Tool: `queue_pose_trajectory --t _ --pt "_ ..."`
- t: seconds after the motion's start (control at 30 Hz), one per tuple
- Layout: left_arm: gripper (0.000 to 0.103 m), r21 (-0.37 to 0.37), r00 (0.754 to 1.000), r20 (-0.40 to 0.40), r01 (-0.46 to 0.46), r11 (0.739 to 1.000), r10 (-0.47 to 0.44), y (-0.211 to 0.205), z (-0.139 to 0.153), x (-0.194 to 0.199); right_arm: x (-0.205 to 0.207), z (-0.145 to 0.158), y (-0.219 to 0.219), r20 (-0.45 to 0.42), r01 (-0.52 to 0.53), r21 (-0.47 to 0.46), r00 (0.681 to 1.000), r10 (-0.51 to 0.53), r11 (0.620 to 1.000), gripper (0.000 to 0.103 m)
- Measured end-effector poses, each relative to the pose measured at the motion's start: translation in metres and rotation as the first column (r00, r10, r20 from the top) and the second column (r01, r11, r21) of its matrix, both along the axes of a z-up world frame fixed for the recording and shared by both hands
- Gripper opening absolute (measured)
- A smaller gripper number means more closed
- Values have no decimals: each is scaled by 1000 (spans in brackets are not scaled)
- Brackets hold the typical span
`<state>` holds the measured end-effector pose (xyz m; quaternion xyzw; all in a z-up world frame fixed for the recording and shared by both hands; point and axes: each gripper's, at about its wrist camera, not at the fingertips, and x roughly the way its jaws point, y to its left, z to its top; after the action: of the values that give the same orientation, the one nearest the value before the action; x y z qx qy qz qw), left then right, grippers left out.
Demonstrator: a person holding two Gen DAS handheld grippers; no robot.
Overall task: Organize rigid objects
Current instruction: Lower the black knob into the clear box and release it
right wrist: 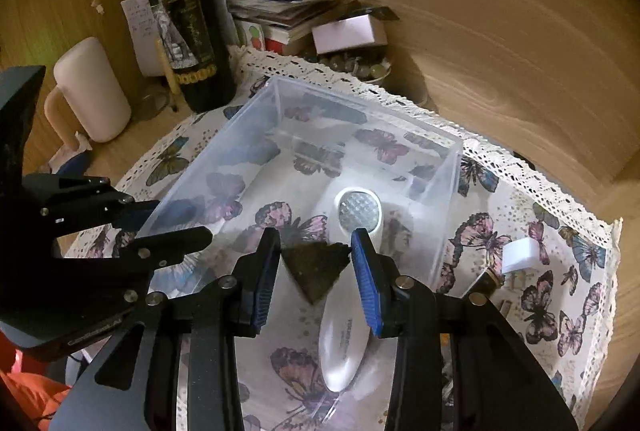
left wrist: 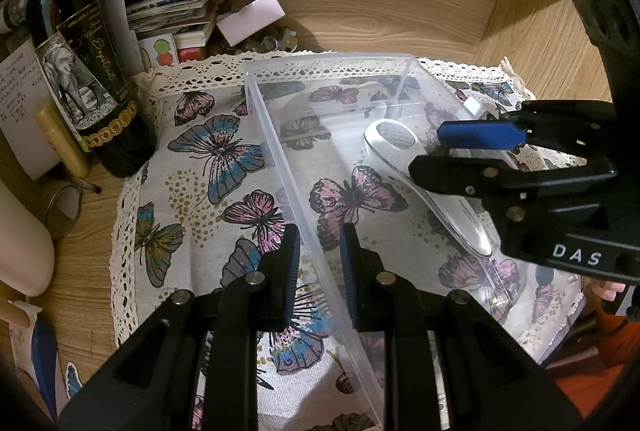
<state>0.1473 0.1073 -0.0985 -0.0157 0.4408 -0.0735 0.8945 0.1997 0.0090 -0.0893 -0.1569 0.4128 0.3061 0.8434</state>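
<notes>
A clear plastic box (left wrist: 328,61) stands on a butterfly-print cloth (left wrist: 208,151). My left gripper (left wrist: 320,243) is shut on the box's near left wall, which runs between its pads. Inside the box (right wrist: 360,103) lies a white handheld device (right wrist: 340,351) with a round mesh head (left wrist: 392,135). My right gripper (right wrist: 316,243) is shut on a dark triangular piece (right wrist: 316,271) and holds it over the box, just above the white device. In the left wrist view the right gripper (left wrist: 430,149) reaches in from the right. The left gripper (right wrist: 160,223) shows at the box's left wall.
A dark wine bottle (left wrist: 80,79) and a cream mug (right wrist: 92,91) stand left of the cloth. Stacked papers and booklets (left wrist: 172,15) and a dish of small round items (right wrist: 360,67) crowd the back. A small white block (right wrist: 520,255) lies on the cloth right of the box. Wooden walls close in behind and to the right.
</notes>
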Motion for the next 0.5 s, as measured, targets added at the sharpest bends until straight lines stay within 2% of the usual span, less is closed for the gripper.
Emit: queue_pose_trajectory --t 0.3,0.5 --pt "21 2 1000 0 1 1000 -1 0 0 0 -6 11 -6 29 8 15 1000 -8 1000 39" --pt "21 4 1000 1 1 1000 -1 0 0 0 -15 30 -35 84 77 52 993 -82 996 43"
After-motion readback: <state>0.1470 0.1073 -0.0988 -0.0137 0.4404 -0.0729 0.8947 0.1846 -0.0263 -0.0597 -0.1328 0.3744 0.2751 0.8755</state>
